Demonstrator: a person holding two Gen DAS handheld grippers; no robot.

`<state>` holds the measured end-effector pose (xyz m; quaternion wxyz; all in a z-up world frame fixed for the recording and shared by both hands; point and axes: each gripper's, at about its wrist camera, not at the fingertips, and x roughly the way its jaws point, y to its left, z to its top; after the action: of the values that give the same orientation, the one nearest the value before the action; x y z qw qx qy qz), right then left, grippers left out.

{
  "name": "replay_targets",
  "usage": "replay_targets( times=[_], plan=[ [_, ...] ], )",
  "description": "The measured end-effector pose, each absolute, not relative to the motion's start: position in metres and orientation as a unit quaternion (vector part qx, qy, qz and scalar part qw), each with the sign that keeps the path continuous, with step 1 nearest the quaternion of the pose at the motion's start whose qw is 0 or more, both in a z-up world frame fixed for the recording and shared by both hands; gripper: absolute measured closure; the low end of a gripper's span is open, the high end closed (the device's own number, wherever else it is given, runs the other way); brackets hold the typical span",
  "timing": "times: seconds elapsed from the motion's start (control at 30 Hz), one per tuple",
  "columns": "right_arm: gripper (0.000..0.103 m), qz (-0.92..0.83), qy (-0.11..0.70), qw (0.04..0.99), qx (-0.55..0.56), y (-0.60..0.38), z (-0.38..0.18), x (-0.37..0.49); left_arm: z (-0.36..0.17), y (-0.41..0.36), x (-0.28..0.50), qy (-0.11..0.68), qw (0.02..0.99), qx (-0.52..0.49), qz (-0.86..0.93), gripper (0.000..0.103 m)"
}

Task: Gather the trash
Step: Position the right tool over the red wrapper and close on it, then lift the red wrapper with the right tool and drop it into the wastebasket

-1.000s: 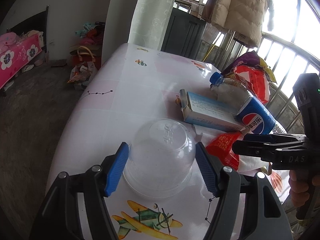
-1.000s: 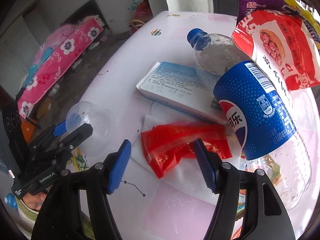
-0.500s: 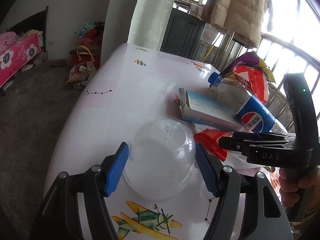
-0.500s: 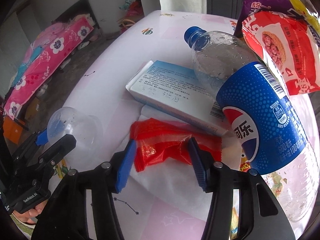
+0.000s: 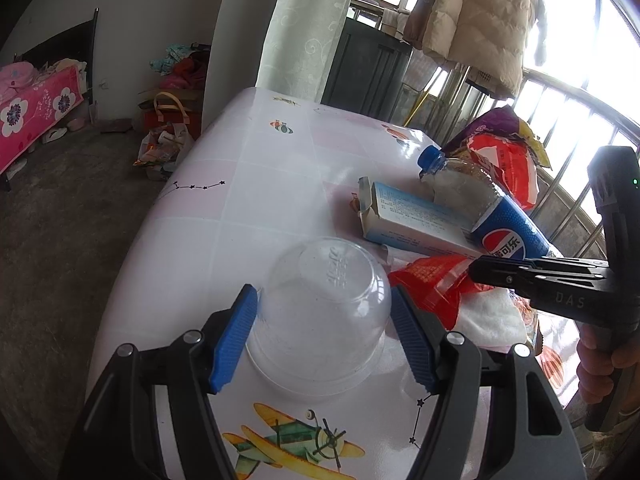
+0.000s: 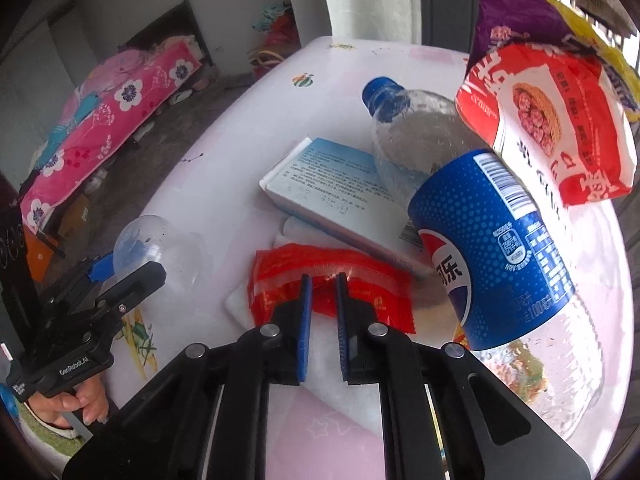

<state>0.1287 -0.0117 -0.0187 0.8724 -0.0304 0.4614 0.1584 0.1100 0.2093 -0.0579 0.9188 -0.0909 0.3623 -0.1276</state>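
Change since earlier frame: right gripper [image 6: 322, 280] went from wide open around the red wrapper [image 6: 332, 284] to nearly closed on it; left side looks the same.
Right gripper: jaws closing right now, blue pads pinching a fold of the red wrapper between them; I read it as gripped, not yet lifted clear.
Left gripper [image 5: 324, 320]: spread wide, pads either side of the clear plastic cup [image 5: 326, 304]; left pad close to the wall, right pad with a gap, so I call it not clamped.
Red wrapper: near-centre of the table [image 5: 224, 216], lying on a white tissue [image 6: 340, 384], just near of the blue-white box [image 6: 332, 196].
Clear plastic cup: upside down on the table, left of the wrapper, between my left jaws.
Other trash: Pepsi bottle [image 6: 492, 248] on its side at right, leaning on the box; snack bags [image 6: 556, 120] far right.
Step in hand: picking the wrapper, I judge; grasp phase.
Next move calls for: finish the squeeze, lift straight up so the tissue doesn't drag along, keep clear of the bottle just to the right.
Bin: not in view, can't tell where the drop goes.
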Motion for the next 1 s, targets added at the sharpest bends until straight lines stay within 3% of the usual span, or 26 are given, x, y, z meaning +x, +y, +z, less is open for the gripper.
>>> replay_targets(
  times=[0.07,0.2,0.23,0.37,0.7,1.0],
  plan=[
    [0.077,0.16,0.449,0.878,-0.042,-0.009,-0.017,0.128,-0.057,0.21,0.11,0.362,0.919,-0.091,-0.128,0.037],
    [0.061,0.173,0.453,0.874,-0.033,-0.007,-0.021,0.14,-0.058,0.21,0.11,0.362,0.919,-0.09,-0.128,0.037],
    [0.05,0.177,0.459,0.87,-0.029,-0.006,-0.023,0.143,-0.058,0.211,0.11,0.362,0.919,-0.09,-0.128,0.037],
    [0.032,0.193,0.483,0.853,-0.027,0.007,-0.035,0.156,-0.058,0.212,0.11,0.362,0.919,-0.091,-0.127,0.037],
    [0.035,0.182,0.503,0.842,-0.07,0.022,-0.05,0.149,-0.057,0.213,0.11,0.362,0.919,-0.092,-0.128,0.037],
    [0.06,0.177,0.489,0.851,-0.075,0.015,-0.04,0.136,-0.06,0.217,0.111,0.355,0.919,-0.113,-0.13,0.037]
  ],
)
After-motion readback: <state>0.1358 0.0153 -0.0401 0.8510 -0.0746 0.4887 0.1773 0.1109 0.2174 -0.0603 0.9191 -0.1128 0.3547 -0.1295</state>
